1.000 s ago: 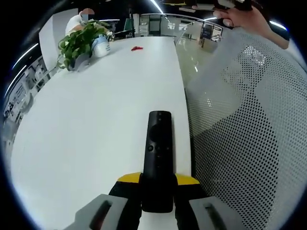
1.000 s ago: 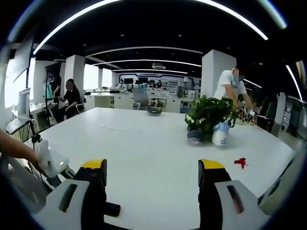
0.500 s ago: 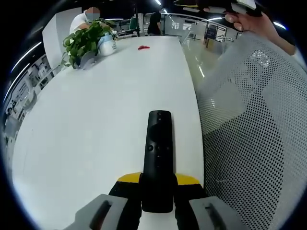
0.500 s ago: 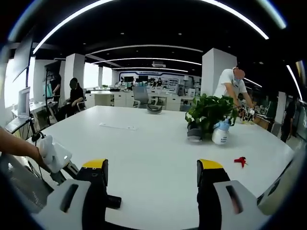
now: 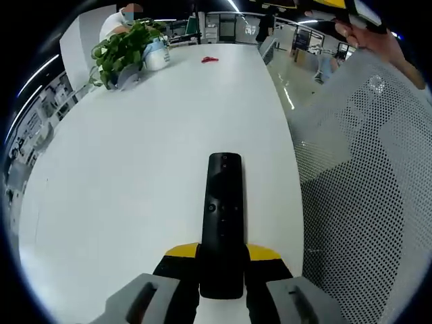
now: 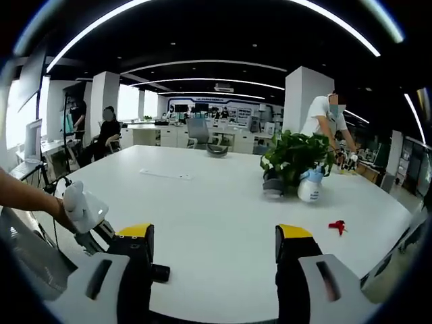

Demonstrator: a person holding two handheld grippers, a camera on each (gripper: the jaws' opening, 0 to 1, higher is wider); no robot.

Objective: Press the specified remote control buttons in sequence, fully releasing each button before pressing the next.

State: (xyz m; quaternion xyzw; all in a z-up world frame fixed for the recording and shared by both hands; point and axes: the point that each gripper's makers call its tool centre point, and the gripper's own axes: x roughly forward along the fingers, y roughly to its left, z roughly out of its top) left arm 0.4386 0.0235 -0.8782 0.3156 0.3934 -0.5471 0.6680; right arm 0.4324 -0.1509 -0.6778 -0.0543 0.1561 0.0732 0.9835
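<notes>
— Remote (image 5: pixel 222 223) first: why is it held like that?

— Left gripper (image 5: pixel 221 260) has its yellow-tipped jaws clamped on the remote's near end, so the button face points up and stays open to a press. The long body runs straight out from the jaws above the white table (image 5: pixel 135 155), with the table's edge just to its right.

— And the other one?

— Right gripper (image 6: pixel 211 250) has its jaws wide apart with nothing between them, hovering over the same table. My guess — it is the pressing tool, kept free for that. In its view the remote's dark tip (image 6: pixel 160 273) shows just beside its left jaw.

— Materials?

— Remote is a slim black slab, matte, rounded at the far end, with small round buttons near its middle. Table is smooth, glossy white. Beyond the remote, far across the table, stand a leafy potted plant (image 5: pixel 125 50) and a small red thing (image 5: pixel 209 59). Right of the remote hangs dotted mesh fabric (image 5: pixel 364 202) — a person's clothing, I'd judge.
</notes>
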